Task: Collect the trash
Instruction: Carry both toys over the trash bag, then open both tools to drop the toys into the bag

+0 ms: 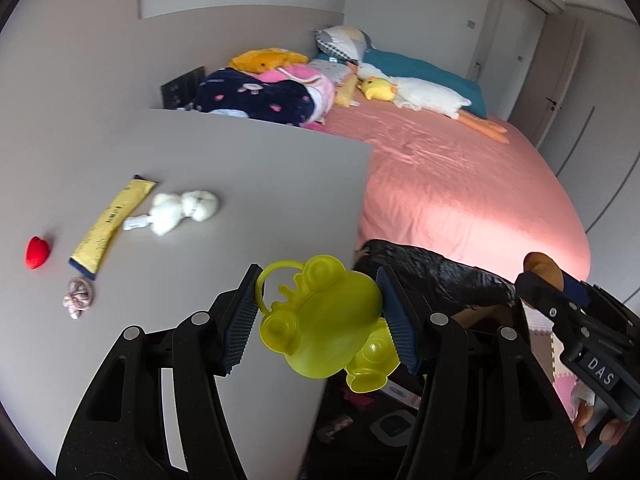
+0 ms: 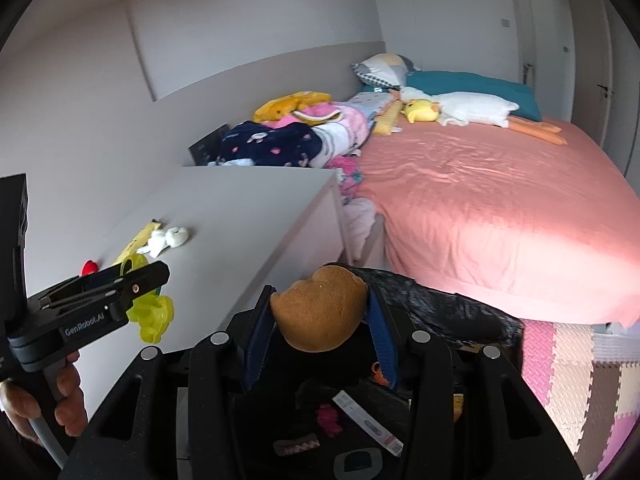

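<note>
Left hand-held gripper (image 1: 320, 316) pinched my green frog toy (image 1: 328, 320) over the counter's (image 1: 240, 168) right edge; right hand-held gripper (image 2: 320, 316) clamped a brown lump (image 2: 320, 312), nearer above the black trash bag (image 2: 440, 308) below-right.

In the right wrist view, the left gripper (image 2: 136, 280) covers most of the yellow-green frog toy (image 2: 154, 312), and the red object (image 2: 89, 267) behind it is too small to name. The black trash bag (image 2: 440, 312) is open, but the things inside are dark and partly hidden behind the brown round object (image 2: 320, 312). The white plush toy (image 1: 184, 210) near the yellow wrapper (image 1: 112, 222) is blurred in the left wrist view.
</note>
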`<state>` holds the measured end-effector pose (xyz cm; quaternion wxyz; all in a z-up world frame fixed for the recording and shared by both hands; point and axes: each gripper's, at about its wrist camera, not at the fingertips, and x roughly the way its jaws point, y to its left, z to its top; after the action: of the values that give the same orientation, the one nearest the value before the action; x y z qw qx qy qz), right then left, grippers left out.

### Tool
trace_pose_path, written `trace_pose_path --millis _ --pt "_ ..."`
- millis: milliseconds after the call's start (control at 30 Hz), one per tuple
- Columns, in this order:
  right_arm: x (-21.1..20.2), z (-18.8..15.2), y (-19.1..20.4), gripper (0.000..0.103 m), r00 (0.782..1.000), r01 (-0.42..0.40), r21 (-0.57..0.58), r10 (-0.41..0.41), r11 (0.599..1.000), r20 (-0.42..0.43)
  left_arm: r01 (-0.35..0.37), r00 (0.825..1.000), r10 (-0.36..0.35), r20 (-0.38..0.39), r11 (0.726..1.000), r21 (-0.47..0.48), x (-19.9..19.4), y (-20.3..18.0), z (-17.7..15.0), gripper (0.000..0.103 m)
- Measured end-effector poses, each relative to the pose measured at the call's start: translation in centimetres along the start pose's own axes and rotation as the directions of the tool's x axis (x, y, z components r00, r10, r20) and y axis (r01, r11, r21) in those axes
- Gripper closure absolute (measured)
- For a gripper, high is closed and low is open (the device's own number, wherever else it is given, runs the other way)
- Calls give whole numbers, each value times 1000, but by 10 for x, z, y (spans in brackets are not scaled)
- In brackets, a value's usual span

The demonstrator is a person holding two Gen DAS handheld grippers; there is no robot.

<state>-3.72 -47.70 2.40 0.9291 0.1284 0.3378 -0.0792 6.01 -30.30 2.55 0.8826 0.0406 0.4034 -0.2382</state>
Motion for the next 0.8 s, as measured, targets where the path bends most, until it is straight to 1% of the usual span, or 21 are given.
trace_pose_path --millis 367,433,467,500,533,567,633,700,800 --pt "-15 -1 -35 56 998 64 52 -64 997 11 59 997 -55 -45 995 75 13 -38 -8 46" --pt "-17 0 -42 56 996 83 68 -83 994 9 91 994 -84 -70 990 105 16 -45 -11 45" --pt "-18 0 -44 46 996 93 75 -94 993 5 129 988 -115 -105 983 132 19 -50 -14 38" --pt "-19 1 -48 36 994 106 88 -107 990 4 148 983 -129 -129 978 150 22 -53 -16 14" --pt "-22 1 -54 18 991 126 117 -129 985 18 151 982 -128 -137 974 169 23 -56 -18 5" --pt "-24 2 -56 14 990 135 132 -140 982 32 145 985 -123 -123 971 191 22 -59 -20 6" --pt "-27 2 -63 14 986 148 156 -157 977 48 134 988 -110 -113 963 235 22 -65 -25 6" --pt "-27 2 -67 14 985 154 166 -164 974 45 134 987 -108 -121 962 238 24 -65 -26 6" --pt "-25 1 -69 14 986 155 174 -164 973 41 130 988 -108 -112 966 221 22 -59 -23 6"
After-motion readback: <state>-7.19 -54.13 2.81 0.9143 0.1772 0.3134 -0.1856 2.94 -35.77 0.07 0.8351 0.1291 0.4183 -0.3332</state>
